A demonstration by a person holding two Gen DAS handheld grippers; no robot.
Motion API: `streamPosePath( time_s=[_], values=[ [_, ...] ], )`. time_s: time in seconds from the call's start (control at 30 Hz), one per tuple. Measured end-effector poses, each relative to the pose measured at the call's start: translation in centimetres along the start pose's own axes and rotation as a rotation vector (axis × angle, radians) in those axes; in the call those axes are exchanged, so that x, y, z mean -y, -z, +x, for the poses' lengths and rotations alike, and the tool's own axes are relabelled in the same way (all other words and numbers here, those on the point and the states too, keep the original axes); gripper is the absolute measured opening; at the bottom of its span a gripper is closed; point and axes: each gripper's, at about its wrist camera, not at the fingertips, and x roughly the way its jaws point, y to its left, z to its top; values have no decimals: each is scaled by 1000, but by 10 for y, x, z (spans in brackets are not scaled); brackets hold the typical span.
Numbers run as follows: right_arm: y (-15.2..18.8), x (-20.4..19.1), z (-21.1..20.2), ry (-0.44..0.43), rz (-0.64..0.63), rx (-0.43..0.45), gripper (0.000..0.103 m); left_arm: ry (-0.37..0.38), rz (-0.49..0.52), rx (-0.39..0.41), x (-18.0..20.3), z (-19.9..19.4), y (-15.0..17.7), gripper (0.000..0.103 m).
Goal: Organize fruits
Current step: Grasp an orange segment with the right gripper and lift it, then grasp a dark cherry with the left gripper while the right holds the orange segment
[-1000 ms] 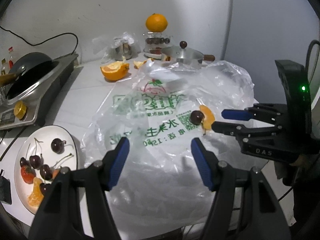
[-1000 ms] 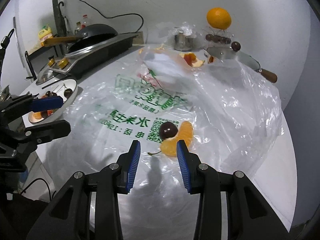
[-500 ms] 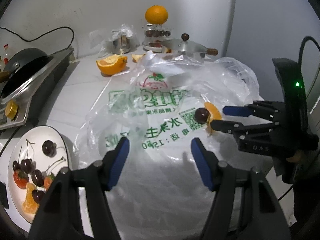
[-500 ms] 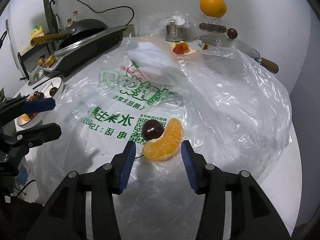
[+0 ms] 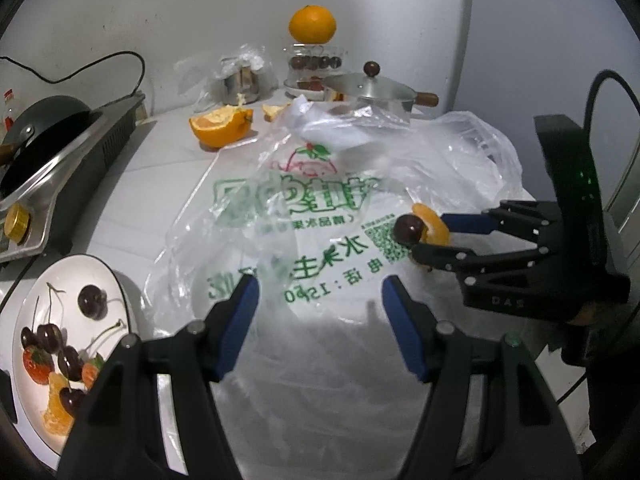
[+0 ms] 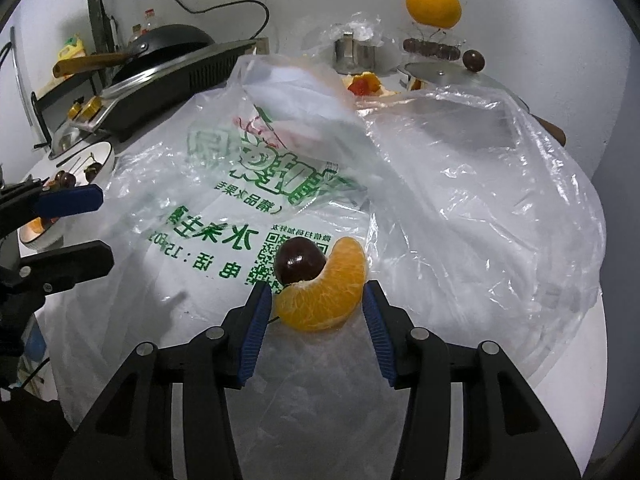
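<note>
Orange segment [image 6: 326, 294], curved and pulpy, lies between the parted right gripper [image 6: 318, 300] pads.

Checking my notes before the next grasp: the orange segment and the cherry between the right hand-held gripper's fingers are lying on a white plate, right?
Not on a plate. The right wrist view shows the orange segment and cherry lying on the printed plastic bag, between the right hand-held gripper's open fingers.

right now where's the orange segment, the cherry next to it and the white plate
orange segment [image 6: 322, 294], right wrist view, middle of its flesh
cherry [image 6: 300, 261], right wrist view, centre of its dark skin
white plate [image 5: 64, 280], left wrist view, bare patch near its far rim
</note>
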Motion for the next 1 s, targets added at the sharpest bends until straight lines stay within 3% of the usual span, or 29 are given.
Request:
streamPosePath(
  time_s=[0.37, 1.0],
  values=[
    [2, -1, -4, -4, -9, 9, 40, -3, 5, 2, 2, 0, 0, 66],
    [4, 15, -45, -39, 19, 103, 39, 3, 58, -13, 30, 12, -11, 66]
  ],
)
